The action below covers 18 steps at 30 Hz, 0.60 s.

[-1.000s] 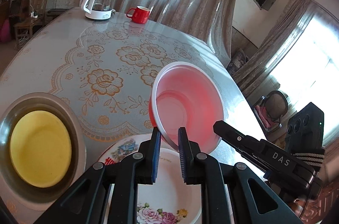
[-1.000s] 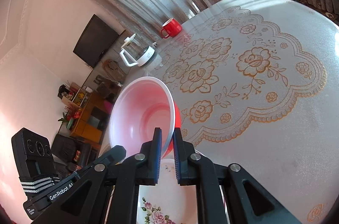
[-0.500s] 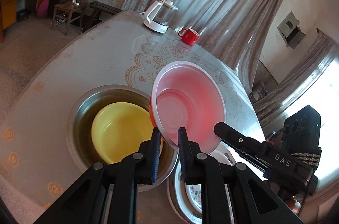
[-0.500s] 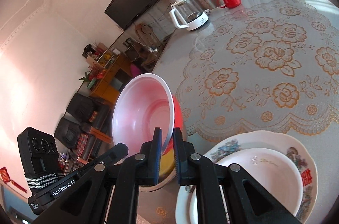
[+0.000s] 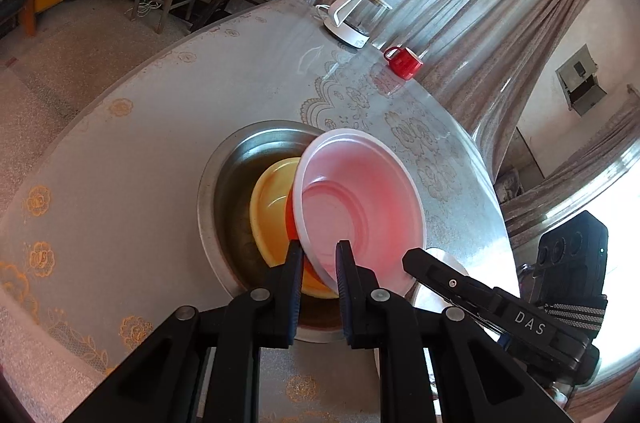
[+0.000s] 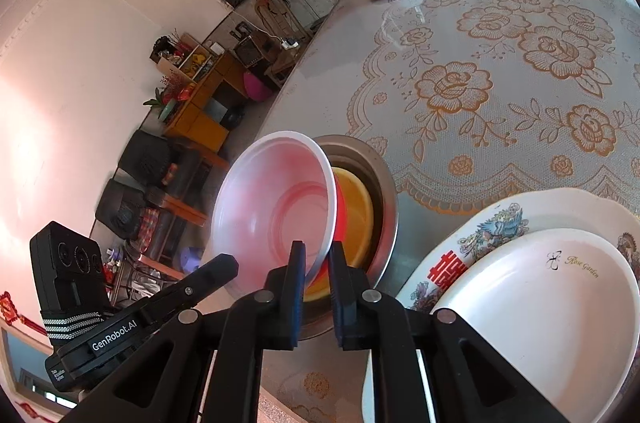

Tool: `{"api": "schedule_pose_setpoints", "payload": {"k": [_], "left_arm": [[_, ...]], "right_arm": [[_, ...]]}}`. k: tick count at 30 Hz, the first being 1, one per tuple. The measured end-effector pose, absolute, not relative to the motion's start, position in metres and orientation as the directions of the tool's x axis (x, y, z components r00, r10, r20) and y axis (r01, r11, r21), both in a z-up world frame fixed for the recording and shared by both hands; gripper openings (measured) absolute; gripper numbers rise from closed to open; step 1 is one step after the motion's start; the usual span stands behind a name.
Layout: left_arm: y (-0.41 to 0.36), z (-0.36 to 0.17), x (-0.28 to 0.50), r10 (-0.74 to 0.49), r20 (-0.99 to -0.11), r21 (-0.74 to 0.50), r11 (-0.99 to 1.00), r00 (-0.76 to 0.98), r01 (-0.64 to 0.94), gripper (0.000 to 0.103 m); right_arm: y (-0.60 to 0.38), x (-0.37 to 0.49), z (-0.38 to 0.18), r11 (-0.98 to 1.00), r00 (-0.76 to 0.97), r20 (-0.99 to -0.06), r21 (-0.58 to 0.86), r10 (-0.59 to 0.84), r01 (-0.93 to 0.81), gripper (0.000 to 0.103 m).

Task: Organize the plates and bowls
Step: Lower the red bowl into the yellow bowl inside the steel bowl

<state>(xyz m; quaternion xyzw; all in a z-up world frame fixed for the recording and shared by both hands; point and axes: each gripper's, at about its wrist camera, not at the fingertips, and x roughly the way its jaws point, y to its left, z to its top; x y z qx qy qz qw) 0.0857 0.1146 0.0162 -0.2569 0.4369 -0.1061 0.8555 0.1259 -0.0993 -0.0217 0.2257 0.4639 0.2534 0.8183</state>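
Note:
Both grippers grip the rim of one red plastic bowl, white inside. My left gripper is shut on its near rim; my right gripper is shut on the same bowl from the other side. The bowl hangs tilted over a yellow bowl that sits inside a steel basin. The yellow bowl and basin also show in the right wrist view. A white bowl rests on a flowered plate to the right.
A white kettle and a red mug stand at the far side of the round table with its lace-pattern cloth. The table edge is close on the left, with floor and furniture beyond. Curtains hang behind.
Both grippers have carried the red bowl leftward from above the flowered plate to above the steel basin, and it now overlaps the yellow bowl. The grip has not changed.

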Motion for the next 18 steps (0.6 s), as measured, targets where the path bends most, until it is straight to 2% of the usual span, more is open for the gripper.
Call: {"api": "schedule_pose_setpoints", "payload": {"k": [3, 6, 18], "left_arm": [[0.117, 0.012, 0.085, -0.402, -0.7, -0.533, 0.845, 0.591, -0.056, 0.016], [0.119, 0.007, 0.087, -0.391, -0.71, -0.527, 0.846, 0.586, -0.075, 0.016], [0.117, 0.001, 0.087, -0.312, -0.736, -0.448, 0.89, 0.6, -0.087, 0.016]], "right_arm": [[-0.096, 0.125, -0.029, 0.769, 0.425, -0.654, 0.607, 0.626, -0.199, 0.02], [-0.095, 0.124, -0.032, 0.777, 0.424, -0.662, 0.597, 0.618, -0.199, 0.022], [-0.08, 0.118, -0.028, 0.84, 0.469, -0.697, 0.472, 0.542, -0.267, 0.022]]}}
